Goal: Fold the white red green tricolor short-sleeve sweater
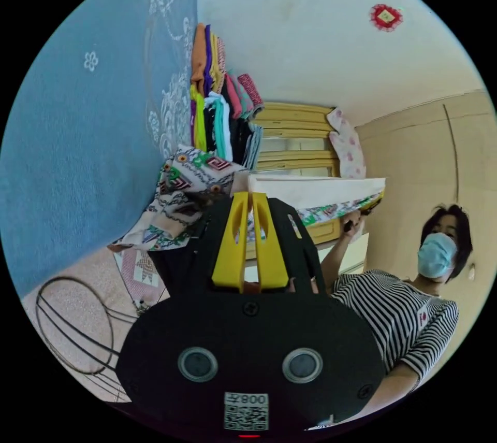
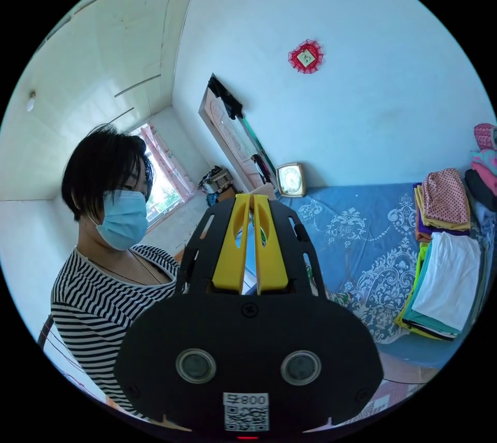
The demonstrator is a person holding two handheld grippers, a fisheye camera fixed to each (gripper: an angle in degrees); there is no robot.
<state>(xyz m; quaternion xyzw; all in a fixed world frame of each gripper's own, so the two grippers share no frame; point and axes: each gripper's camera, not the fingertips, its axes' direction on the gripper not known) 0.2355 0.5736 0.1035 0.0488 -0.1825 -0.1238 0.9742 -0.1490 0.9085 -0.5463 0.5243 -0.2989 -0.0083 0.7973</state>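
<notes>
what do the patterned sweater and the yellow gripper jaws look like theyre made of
Sweater: looks like soft knit fabric, matte, draping in loose folds with a woven-looking geometric pattern. Left gripper jaws: apparently hard moulded plastic, smooth and slightly glossy, with clean cut-out slots; the exact material is uncertain.

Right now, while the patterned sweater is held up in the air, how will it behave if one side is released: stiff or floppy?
Probably floppy: the sweater already hangs in loose folds beside the left gripper. The stretched edge toward the person's hand looks taut only from being pulled, so it would likely sag. It seems light, a thin knit held by the fingers.
</notes>
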